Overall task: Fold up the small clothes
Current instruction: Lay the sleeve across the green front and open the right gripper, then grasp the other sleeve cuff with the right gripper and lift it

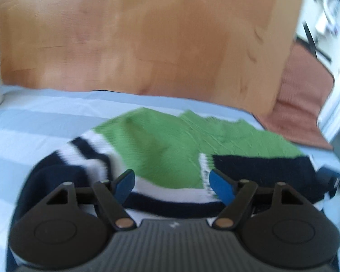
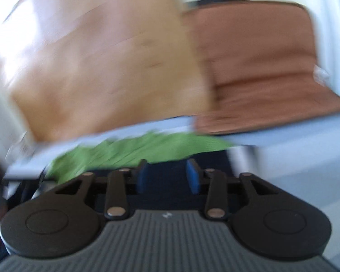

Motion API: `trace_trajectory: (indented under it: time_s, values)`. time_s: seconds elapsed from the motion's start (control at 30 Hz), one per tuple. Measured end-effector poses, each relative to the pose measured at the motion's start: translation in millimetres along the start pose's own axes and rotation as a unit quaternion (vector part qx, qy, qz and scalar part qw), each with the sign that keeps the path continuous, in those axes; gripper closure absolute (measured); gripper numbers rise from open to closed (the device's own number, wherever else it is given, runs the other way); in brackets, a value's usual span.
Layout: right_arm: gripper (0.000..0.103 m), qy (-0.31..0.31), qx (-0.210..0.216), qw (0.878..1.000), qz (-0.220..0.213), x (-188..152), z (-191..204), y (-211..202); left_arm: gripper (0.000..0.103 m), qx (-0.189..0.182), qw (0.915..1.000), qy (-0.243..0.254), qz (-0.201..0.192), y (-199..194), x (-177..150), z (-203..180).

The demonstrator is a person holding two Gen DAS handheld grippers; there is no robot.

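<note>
Striped bedding [image 1: 45, 122] is cushioning a soft, floppy sweater [image 1: 161, 145], likely best pinched at its navy hem, while both grippers, left gripper [image 1: 173, 184] and right gripper [image 2: 168, 176], are hovering open and empty.

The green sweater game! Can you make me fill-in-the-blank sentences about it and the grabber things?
1. The sweater is mostly ____ with navy and white stripes.
2. It lies on a light ____ striped cloth.
3. The left gripper has its jaws ____, with nothing pinched between them.
4. Behind the cloth, the bare table is made of ____.

Missing words: green; blue; open; wood
</note>
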State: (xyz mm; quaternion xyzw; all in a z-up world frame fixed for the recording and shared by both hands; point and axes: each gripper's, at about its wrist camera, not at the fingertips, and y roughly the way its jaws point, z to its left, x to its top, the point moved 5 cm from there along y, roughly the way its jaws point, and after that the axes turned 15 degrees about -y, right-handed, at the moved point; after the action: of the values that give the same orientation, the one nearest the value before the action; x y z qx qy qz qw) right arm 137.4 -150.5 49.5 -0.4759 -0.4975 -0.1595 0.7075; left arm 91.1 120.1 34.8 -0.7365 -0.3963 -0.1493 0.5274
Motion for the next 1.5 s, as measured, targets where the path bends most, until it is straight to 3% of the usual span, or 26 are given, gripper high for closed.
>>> trace_trajectory:
  time_s: [0.17, 0.3, 0.37, 0.4, 0.43, 0.57, 0.7, 0.8, 0.9, 0.97, 1.03, 1.23, 1.37, 1.5]
  values:
    - [0.045, -0.125, 0.053, 0.990, 0.029, 9, 84, 41, 0.027, 0.002, 0.9995, -0.030, -0.007, -23, -15, 29]
    - [0.045, -0.177, 0.049, 0.981, 0.069, 6, 110, 87, 0.025, 0.008, 0.9999, 0.006, 0.004, -29, -45, 36]
    - [0.056, -0.184, 0.037, 0.980, 0.072, 5, 108, 98, 0.025, 0.010, 0.9993, 0.036, -0.003, -32, -56, 36]
    - [0.080, -0.168, 0.039, 0.983, 0.066, 8, 103, 96, 0.024, 0.009, 0.9987, 0.049, -0.007, -33, -62, 35]
    - [0.092, -0.143, 0.041, 0.987, 0.062, 13, 95, 94, 0.023, 0.008, 0.9982, 0.058, -0.011, -33, -66, 35]
    - [0.093, -0.106, 0.014, 0.994, 0.018, 39, 86, 82, 0.021, -0.001, 0.9970, 0.073, -0.025, -36, -70, 31]
    - [0.093, -0.110, 0.028, 0.994, -0.011, 67, 104, 84, 0.021, -0.010, 0.9971, 0.069, -0.032, -38, -70, 30]
    - [0.092, -0.120, 0.042, 0.992, 0.020, 62, 122, 108, 0.021, -0.024, 0.9972, 0.061, -0.036, -40, -69, 32]
    - [0.078, -0.141, 0.052, 0.982, 0.118, 28, 132, 143, 0.020, -0.047, 0.9971, 0.044, -0.039, -46, -67, 37]
    - [0.063, -0.133, 0.054, 0.984, 0.102, 25, 131, 134, 0.020, -0.060, 0.9967, 0.034, -0.042, -49, -65, 39]
    - [0.058, -0.111, 0.056, 0.988, 0.089, 29, 129, 118, 0.020, -0.075, 0.9957, 0.028, -0.047, -53, -63, 39]
    - [0.058, -0.097, 0.070, 0.992, 0.043, 45, 134, 69, 0.020, -0.148, 0.9844, 0.015, -0.094, -99, -61, 36]
    - [0.058, -0.116, 0.115, 0.986, 0.030, 49, 158, 48, 0.011, -0.195, 0.9741, 0.009, -0.115, -152, -82, 67]
    - [0.058, -0.161, 0.186, 0.969, 0.031, 42, 205, 38, 0.011, -0.179, 0.9774, -0.027, -0.109, -189, -110, 115]
